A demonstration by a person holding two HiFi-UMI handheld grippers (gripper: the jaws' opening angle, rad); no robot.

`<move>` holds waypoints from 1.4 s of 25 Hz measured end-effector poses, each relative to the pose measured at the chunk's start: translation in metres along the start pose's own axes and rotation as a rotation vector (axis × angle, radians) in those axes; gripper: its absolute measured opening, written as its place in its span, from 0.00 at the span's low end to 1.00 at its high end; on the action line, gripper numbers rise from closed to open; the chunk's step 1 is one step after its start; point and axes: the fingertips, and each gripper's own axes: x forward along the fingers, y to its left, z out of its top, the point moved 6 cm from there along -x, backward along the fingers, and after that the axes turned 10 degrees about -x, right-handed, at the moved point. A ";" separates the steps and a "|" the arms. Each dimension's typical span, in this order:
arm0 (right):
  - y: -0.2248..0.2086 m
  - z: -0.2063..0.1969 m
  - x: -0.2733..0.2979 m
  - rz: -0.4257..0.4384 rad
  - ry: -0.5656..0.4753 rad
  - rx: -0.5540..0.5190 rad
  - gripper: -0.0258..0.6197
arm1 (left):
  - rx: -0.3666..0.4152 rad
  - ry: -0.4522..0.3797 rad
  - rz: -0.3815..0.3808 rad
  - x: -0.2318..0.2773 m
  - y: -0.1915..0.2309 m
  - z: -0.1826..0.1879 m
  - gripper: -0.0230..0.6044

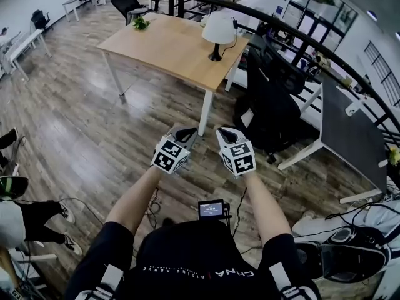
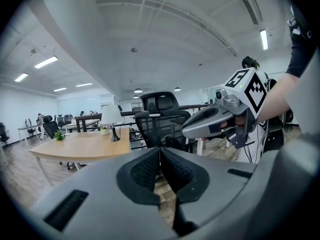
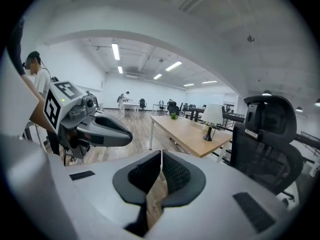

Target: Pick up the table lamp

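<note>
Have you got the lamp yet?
Not yet; nothing looks done. The lamp stands on the table, well ahead. In hand: nothing, the left gripper and right gripper are shut, empty, over the floor. Left: get close, open the jaws, grip it, lift.

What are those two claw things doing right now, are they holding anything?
Left gripper: closed, holding nothing.
Right gripper: closed, holding nothing.
</note>
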 end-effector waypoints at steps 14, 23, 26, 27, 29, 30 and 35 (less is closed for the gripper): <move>-0.021 -0.019 -0.008 0.028 0.041 -0.023 0.09 | 0.034 0.047 0.045 0.022 -0.020 0.001 0.07; -0.048 -0.050 -0.013 0.054 0.059 -0.009 0.09 | -0.024 0.047 0.104 0.046 -0.039 -0.004 0.07; -0.054 -0.054 -0.011 0.066 0.049 0.038 0.09 | -0.051 0.042 0.060 0.049 -0.045 -0.004 0.07; -0.054 -0.055 -0.009 0.071 0.048 0.049 0.09 | -0.066 0.044 0.042 0.050 -0.044 -0.005 0.07; -0.051 -0.055 -0.002 0.077 0.056 0.052 0.09 | -0.089 0.057 0.023 0.050 -0.037 -0.008 0.07; -0.050 -0.055 0.002 0.077 0.063 0.048 0.09 | -0.092 0.069 0.022 0.050 -0.032 -0.011 0.07; -0.055 -0.055 0.023 0.086 0.066 0.062 0.09 | -0.103 0.094 0.021 0.065 -0.006 -0.020 0.07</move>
